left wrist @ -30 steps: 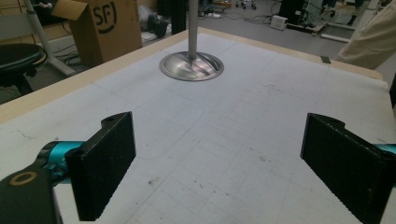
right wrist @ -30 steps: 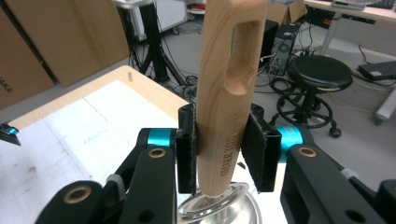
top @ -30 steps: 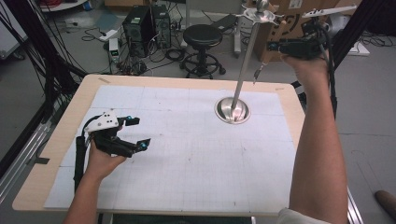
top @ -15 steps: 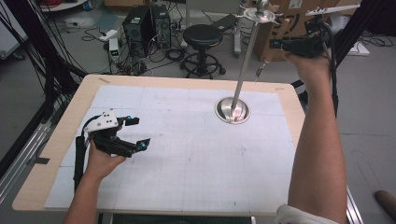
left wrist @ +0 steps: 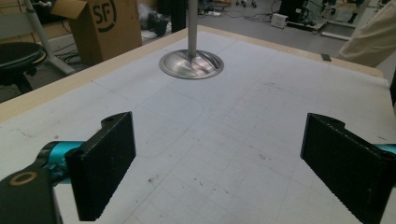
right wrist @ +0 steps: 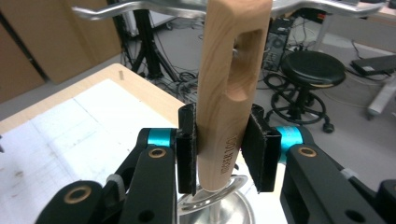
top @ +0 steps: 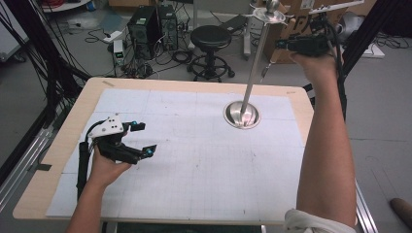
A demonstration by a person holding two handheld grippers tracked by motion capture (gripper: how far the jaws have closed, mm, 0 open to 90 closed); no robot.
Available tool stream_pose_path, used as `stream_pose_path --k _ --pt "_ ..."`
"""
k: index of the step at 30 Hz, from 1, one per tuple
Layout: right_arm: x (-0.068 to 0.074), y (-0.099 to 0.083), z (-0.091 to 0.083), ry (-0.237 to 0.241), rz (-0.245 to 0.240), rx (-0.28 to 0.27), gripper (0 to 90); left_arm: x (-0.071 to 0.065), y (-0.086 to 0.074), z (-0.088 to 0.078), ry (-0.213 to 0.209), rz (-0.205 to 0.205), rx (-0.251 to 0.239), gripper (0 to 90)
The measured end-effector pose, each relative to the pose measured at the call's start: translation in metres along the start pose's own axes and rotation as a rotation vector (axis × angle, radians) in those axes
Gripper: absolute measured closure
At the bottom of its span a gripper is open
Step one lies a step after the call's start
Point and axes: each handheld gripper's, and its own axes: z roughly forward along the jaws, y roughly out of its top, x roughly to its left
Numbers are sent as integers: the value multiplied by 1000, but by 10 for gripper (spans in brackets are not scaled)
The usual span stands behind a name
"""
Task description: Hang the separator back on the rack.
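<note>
One wooden handle, slotted hole near top, clamped upright in right gripper, raised beside top of stand at 1 o'clock past table edge. Left gripper spread wide, nothing between pads, resting low at 9 o'clock on table. One steel stand: thin pole, round domed base at 1 o'clock, hook arms on top. Gridded white mat. One black stool, one cardboard box beyond table.

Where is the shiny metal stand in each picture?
High view: the metal stand sits on the table, right of the middle, its pole rising to the top.
Left gripper view: its round base is at top centre.
Right gripper view: the base peeks out at the bottom.
Shared landmark: the black stool.
</note>
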Motion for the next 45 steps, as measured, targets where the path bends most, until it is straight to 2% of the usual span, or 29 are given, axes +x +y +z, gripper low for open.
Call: stream_pose_path --k 5,11,14,16,21,22,25,28,37,45 --pt "-2 2 2 -24 -4 22 685 0 0 0 0 -2 -1 108" --pt "-1 3 6 -13 11 17 684 0 0 0 -1 -2 -3 108" --pt "-1 5 8 -41 -10 25 685 0 0 0 -2 0 -2 108" --pt "-1 4 9 -52 -2 35 685 0 0 0 -4 -1 0 108" --pt "-2 3 11 -46 2 36 678 -1 0 0 -7 -2 -3 108" --pt "-2 3 12 -46 3 36 671 0 0 0 -7 -3 -3 108" --pt "-2 2 13 -49 4 35 557 0 0 -1 -5 -4 -6 108" --pt "-1 -2 12 -43 -5 31 513 0 0 -1 -7 0 -2 108" --pt "2 -12 -9 -39 -13 -10 436 1 0 -2 -4 -5 -6 106" --pt "19 -21 -31 -28 -56 -42 390 0 0 -1 0 -6 -2 106"
